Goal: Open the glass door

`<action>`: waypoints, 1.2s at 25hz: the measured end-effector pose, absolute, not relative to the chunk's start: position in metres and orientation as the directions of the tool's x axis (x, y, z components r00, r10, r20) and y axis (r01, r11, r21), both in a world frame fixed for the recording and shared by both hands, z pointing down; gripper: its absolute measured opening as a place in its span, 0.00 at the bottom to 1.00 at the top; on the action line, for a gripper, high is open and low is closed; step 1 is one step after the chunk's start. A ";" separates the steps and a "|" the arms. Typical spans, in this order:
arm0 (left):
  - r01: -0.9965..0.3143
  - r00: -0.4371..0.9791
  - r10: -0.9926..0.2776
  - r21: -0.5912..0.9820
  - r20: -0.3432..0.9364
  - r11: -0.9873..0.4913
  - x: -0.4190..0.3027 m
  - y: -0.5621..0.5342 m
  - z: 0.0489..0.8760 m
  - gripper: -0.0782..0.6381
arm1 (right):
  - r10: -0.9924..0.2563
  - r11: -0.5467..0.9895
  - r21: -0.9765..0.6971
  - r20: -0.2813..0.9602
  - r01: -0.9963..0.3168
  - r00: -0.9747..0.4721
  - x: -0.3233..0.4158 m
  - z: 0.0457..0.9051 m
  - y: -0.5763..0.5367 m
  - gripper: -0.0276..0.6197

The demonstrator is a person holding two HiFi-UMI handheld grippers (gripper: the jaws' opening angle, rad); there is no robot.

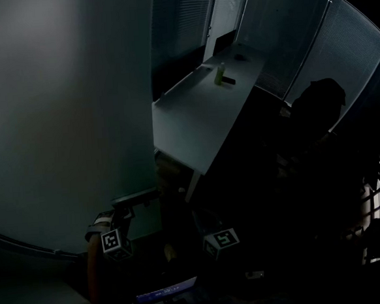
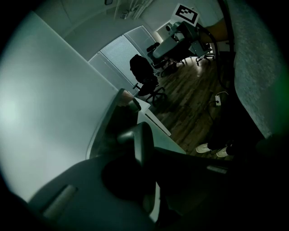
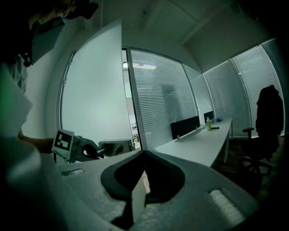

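Note:
The room is dark. The frosted glass door (image 1: 55,106) fills the left of the head view, and its free edge (image 3: 121,85) stands upright in the right gripper view. My left gripper (image 1: 132,202) is low at the door's edge, shut on the door handle (image 1: 143,196). In its own view the dark handle lever (image 2: 141,137) sits between the jaws of the left gripper (image 2: 135,151). The right gripper view shows the left gripper (image 3: 92,150) at the handle block (image 3: 116,146). My right gripper (image 3: 143,154) is shut with nothing in it, and its marker cube (image 1: 222,238) sits right of the left one.
A long white desk (image 1: 200,114) runs away behind the door and carries a small bottle (image 1: 219,73). An office chair (image 1: 318,112) with a dark jacket stands to its right. Blinds (image 3: 158,99) line the glass walls. A person's shoes (image 2: 210,149) stand on the wood floor.

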State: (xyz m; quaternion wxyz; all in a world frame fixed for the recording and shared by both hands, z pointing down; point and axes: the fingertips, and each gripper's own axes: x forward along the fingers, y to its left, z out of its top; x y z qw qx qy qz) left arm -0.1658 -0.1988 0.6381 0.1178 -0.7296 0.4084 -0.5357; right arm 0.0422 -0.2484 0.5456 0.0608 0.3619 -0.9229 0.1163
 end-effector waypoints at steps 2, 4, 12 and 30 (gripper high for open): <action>-0.462 0.095 -0.722 -0.612 0.686 -0.642 -0.163 -0.194 0.637 0.17 | -0.661 0.705 -0.171 0.197 -0.689 -0.724 0.047 0.543 -0.240 0.05; -0.454 0.098 -0.725 -0.618 0.682 -0.642 -0.160 -0.190 0.635 0.16 | -0.667 0.699 -0.169 0.196 -0.695 -0.719 0.050 0.541 -0.233 0.05; -0.417 0.127 -0.732 -0.634 0.669 -0.651 -0.138 -0.160 0.637 0.15 | -0.705 0.664 -0.165 0.187 -0.730 -0.684 0.070 0.544 -0.186 0.05; -0.363 0.193 -0.727 -0.641 0.659 -0.677 -0.128 -0.146 0.637 0.15 | -0.760 0.605 -0.140 0.190 -0.783 -0.621 0.079 0.538 -0.143 0.05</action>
